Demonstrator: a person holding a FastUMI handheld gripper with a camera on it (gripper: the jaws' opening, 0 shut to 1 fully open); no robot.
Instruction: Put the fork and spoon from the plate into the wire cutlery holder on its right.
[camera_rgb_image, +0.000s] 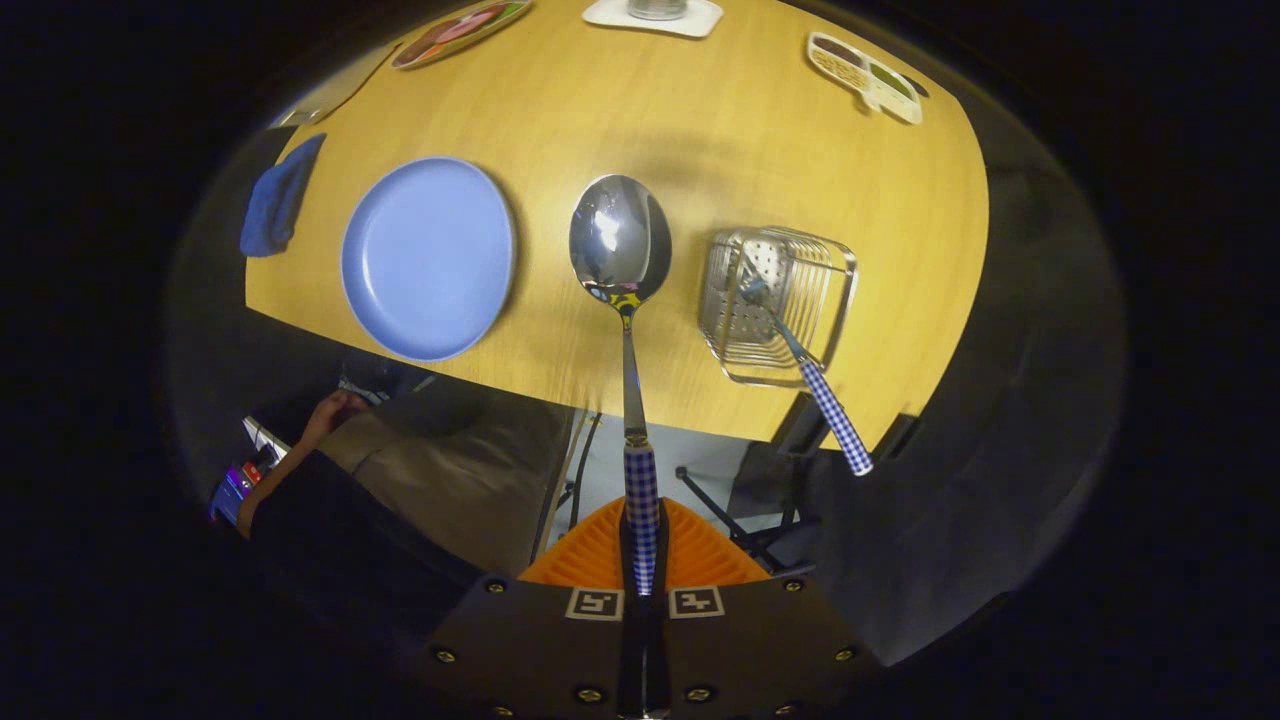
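Over your wooden table (700, 120), your fingers (641, 560) clench the shiny spoon's (620, 240) checked handle, bowl pointing ahead, between round plate (428, 258) and wire holder (775, 300).

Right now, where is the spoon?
The spoon is clamped by its checked handle in the jaws of the gripper, held above the table between the blue plate and the wire holder.

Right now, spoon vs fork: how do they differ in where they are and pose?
The spoon is clamped by its handle in the hand-held gripper, bowl held out above the table; the fork is free of it. The fork stands tines-down in the wire cutlery holder, handle leaning out; the spoon is outside the holder, between it and the blue plate. Both have blue checked handles.
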